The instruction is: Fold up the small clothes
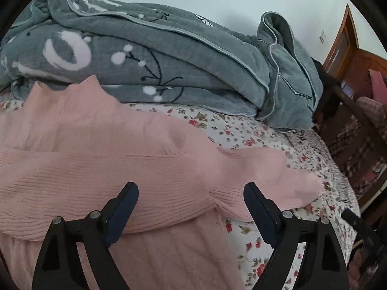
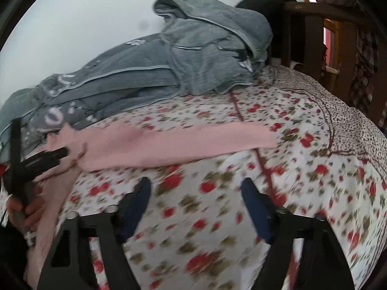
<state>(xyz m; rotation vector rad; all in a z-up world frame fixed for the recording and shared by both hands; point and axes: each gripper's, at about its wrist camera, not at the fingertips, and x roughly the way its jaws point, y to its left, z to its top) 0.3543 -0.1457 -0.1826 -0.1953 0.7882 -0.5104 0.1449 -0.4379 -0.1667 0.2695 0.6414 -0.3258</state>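
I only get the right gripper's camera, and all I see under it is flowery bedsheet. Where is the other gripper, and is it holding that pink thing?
Observer: The left gripper hovers over the pink sweater, jaws wide open, gripping nothing.
Operator: Is the pink thing lying flat?
Observer: Not quite. In the left view one sleeve is laid across the body, its cuff end out on the floral sheet.
Operator: What is behind it?
Observer: A grey quilt with white and black patterns is piled against the wall, and the sweater's collar lies right at the foot of that pile.
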